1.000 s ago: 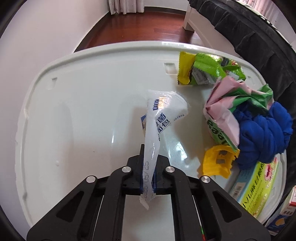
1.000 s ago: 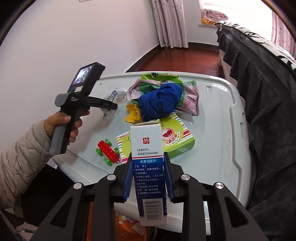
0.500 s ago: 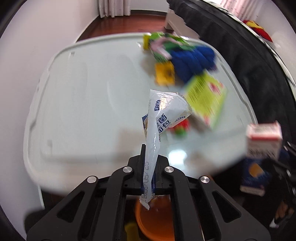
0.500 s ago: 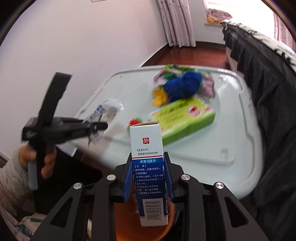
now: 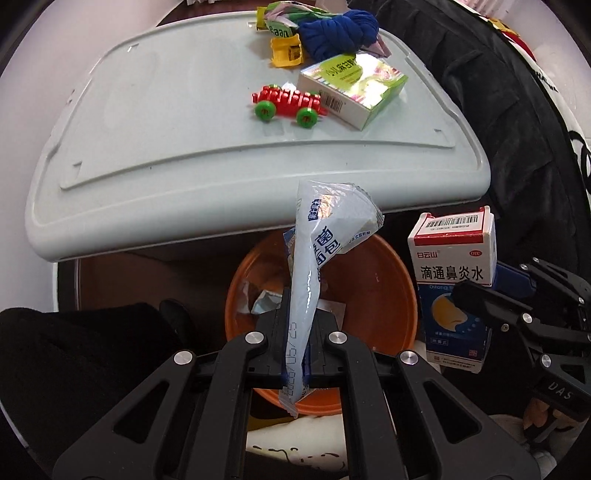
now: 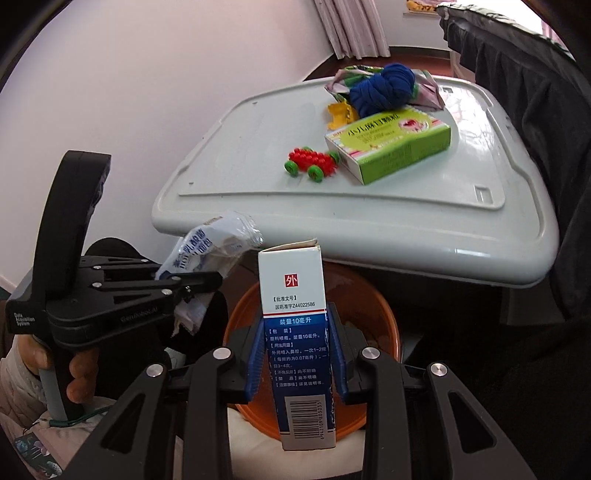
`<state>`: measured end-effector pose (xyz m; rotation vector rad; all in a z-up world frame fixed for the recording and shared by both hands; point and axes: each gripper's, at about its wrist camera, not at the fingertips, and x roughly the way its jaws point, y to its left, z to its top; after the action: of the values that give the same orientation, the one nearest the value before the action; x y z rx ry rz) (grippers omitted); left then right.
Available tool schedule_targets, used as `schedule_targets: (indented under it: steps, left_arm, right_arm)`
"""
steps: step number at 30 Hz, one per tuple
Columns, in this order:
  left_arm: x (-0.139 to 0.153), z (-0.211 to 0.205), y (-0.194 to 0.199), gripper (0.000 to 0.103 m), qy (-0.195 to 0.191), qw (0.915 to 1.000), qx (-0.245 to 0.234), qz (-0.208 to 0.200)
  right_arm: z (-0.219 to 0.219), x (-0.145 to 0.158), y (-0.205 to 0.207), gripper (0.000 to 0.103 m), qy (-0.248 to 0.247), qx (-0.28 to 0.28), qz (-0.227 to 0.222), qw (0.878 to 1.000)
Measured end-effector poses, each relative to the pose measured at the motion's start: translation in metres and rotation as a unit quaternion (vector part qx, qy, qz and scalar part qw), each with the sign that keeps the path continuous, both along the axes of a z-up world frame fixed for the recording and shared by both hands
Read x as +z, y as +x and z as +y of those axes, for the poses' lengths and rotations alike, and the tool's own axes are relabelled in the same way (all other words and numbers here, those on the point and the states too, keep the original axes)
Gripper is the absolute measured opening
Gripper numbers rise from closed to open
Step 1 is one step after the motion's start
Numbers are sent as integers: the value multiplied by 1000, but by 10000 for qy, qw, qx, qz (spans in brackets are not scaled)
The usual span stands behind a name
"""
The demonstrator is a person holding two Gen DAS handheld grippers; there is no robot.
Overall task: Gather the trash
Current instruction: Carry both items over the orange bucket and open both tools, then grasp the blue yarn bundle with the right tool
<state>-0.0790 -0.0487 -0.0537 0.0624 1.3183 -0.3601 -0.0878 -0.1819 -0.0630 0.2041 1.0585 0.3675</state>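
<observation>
My left gripper (image 5: 297,332) is shut on a clear plastic wrapper with blue print (image 5: 317,251) and holds it over an orange bin (image 5: 391,288) below the table's front edge. Crumpled scraps lie inside the bin. My right gripper (image 6: 295,354) is shut on a small white and blue medicine box (image 6: 295,325), held upright above the same bin (image 6: 380,317). The box also shows in the left wrist view (image 5: 454,273), and the left gripper with the wrapper (image 6: 210,251) shows in the right wrist view.
On the white table (image 5: 166,147) lie a red toy car with green wheels (image 5: 288,105), a green medicine box (image 5: 354,88), a blue cloth bundle (image 5: 340,33), a yellow clip (image 5: 286,53) and snack wrappers (image 5: 280,14). A dark covered bed (image 5: 498,110) stands on the right.
Both grippers have pulled back off the table and down, carrying the wrapper and the box, and now hang over the orange bin.
</observation>
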Motion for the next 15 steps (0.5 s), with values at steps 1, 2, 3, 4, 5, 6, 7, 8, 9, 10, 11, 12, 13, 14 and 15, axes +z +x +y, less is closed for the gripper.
schedule_targets:
  steps: [1,2,3,4,5,6,7,8,9,10,11,12,13,14,15]
  left_arm:
    - [-4,-2,-3,4,73,9999,-65,30]
    - [-8,-3,-7,4,89,9999,-107,75]
    - [-13,-5,-10,4,55,9997,-156,182]
    - [-17,-4,-12,4,43,9995,-172,259]
    - [-22,-6,-14,4,52,9991,-203,367]
    - [-26,-6,-14,4,40,9987,-223,454]
    - [-28,-6,-14,4,36,9985,-205,498]
    - [-31,-6,-14,11,87,9983,-196,535]
    - [-33,-6,-13,25,140,9980,-199,587]
    - [-34,-6,-13,40,156,9979,-175,606]
    - [-34,-3,-13,43,143,9979,-141,613]
    - [-33,-1,-13,43,116,9981,-109,602]
    - [-32,1,-12,45,105,9982,-74,579]
    - [-32,1,-12,46,111,9983,-63,568]
    - [-32,1,-12,46,97,9984,-53,563]
  right_arm:
    - [0,-2,-3,31,-36,-28,-3,10000]
    - [0,-4,-3,31,-56,-46,19,10000]
    - [0,-7,-4,31,-49,-47,76,9999]
    - [0,-9,-6,31,-58,-61,89,9999]
    - [0,-11,-7,31,-74,-69,115,9999]
    - [0,-13,-7,32,-70,-46,187,9998]
    - [0,-16,-7,33,-71,-48,259,9996]
    - [0,-19,-7,43,-93,-68,300,9995]
    - [0,-21,-6,50,-102,-65,360,9993]
    - [-1,-21,-6,57,-132,-124,359,9992]
    - [-2,-21,-5,57,-166,-154,340,9992]
    - [-2,-20,-4,57,-117,-134,334,9993]
    - [-3,-19,-4,57,-114,-162,319,9993]
    - [-4,-19,-4,57,-136,-174,311,9993]
    - [-4,-18,-4,57,-147,-153,304,9993]
